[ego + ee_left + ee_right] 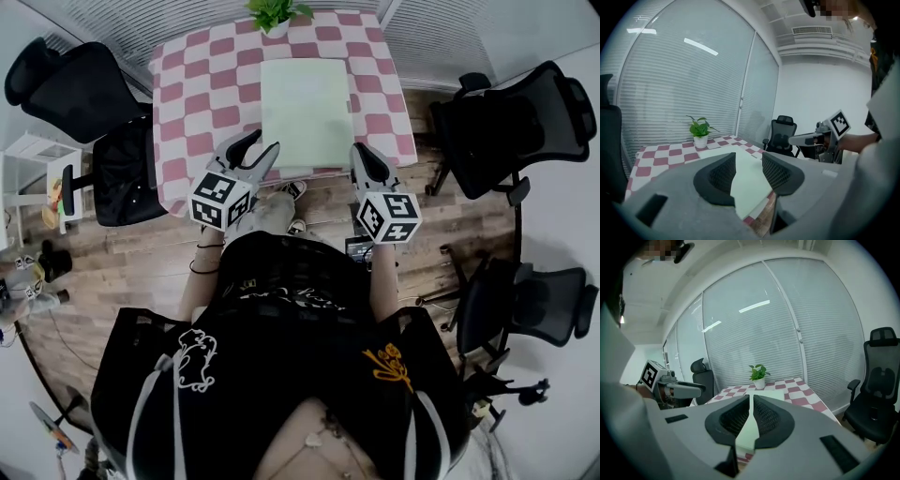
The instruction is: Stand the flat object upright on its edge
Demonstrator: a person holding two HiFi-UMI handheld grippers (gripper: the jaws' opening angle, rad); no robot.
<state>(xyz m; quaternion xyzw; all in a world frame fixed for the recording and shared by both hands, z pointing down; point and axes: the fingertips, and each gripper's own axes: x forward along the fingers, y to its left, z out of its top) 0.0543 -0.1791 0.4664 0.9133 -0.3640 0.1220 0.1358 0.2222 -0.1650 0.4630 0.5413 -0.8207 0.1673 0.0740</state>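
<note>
Head view: the flat object point(305, 111), a pale green rectangular sheet, lies flat on the pink-and-white checked tabletop point(202, 94). Its near edge runs along the tabletop's near edge. A small potted plant point(275, 14) stands at the far edge, well apart from the sheet.

Left claw point(749, 161): jaws stand apart with a clear gap. I see the sheet's surface through the gap, but the pads press on nothing. From above, its tips sit at the sheet's near left corner; I cannot tell whether they touch it.

Right claw point(750, 401): jaws drawn together to a thin slit, nothing gripped. The sheet shows beyond the slit. From above, it sits just beside the sheet's near right corner, apart from it.

Both claws point toward the tabletop, tilted slightly downward. Black office chairs point(75, 89) stand on the wooden floor on both sides of the tabletop.
</note>
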